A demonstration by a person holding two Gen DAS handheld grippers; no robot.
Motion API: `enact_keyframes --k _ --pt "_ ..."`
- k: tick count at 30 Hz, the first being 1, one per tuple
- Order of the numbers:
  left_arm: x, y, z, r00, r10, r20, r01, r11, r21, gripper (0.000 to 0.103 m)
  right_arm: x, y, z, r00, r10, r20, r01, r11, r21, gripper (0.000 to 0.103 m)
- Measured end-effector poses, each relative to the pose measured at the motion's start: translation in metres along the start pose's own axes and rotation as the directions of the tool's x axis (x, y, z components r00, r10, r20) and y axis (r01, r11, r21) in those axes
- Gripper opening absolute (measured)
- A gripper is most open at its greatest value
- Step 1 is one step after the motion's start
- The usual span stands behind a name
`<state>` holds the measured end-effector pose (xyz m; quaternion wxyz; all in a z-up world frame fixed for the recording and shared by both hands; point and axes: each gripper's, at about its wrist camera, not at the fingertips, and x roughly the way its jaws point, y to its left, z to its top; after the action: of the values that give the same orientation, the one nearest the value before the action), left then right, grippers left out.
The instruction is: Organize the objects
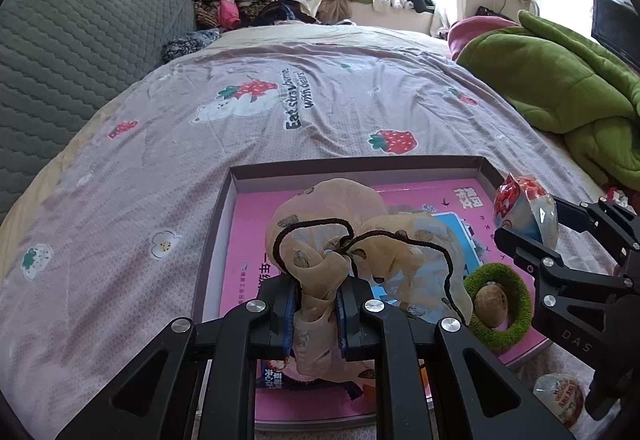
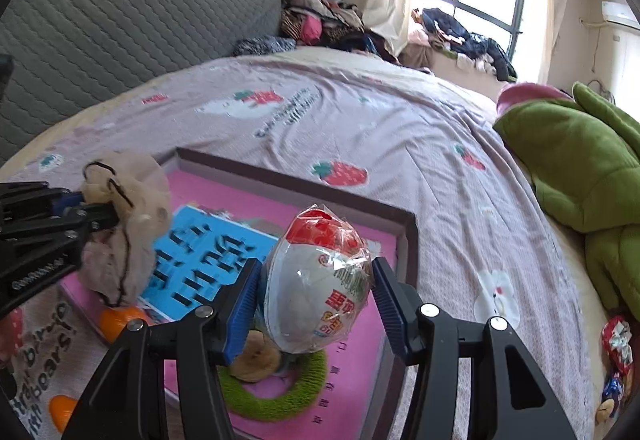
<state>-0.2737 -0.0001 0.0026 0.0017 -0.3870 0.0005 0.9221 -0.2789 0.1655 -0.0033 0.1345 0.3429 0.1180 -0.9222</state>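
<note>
My left gripper [image 1: 318,304] is shut on a sheer beige hair scrunchie [image 1: 332,236] with black trim, held over a shallow box [image 1: 360,163] with a pink printed bottom. In the right wrist view the scrunchie [image 2: 128,224] hangs at the left from the left gripper [image 2: 105,217]. My right gripper [image 2: 316,296] is shut on a plastic-wrapped egg-shaped toy [image 2: 320,280] with a red top, above the box's [image 2: 304,185] near right corner. From the left wrist view the egg [image 1: 524,212] and right gripper [image 1: 528,236] show at the right. A green fuzzy ring [image 1: 516,300] [image 2: 280,398] lies in the box.
The box rests on a bedspread [image 1: 320,108] with a strawberry print. A green blanket [image 1: 560,80] is heaped at the right, and a grey headboard [image 1: 80,40] stands at the left. Another wrapped egg [image 1: 560,396], orange pieces [image 2: 116,320] and candy wrappers [image 2: 616,344] lie near the box.
</note>
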Motion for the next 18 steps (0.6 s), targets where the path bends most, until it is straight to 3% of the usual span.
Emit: enact_keyframes --k 7,18 --pt "0.006 -0.003 0.0 1.0 -0.003 -0.011 0.003 1.0 -0.001 0.017 0.016 -0.004 -0.01 0.997 -0.056 -0.046 0.056 0.998 0.007 0.056" --pt "0.014 -0.013 -0.001 1.0 -0.015 -0.025 0.016 1.0 0.018 0.017 0.029 -0.005 -0.016 0.993 -0.076 -0.093 0.077 0.997 0.004 0.056"
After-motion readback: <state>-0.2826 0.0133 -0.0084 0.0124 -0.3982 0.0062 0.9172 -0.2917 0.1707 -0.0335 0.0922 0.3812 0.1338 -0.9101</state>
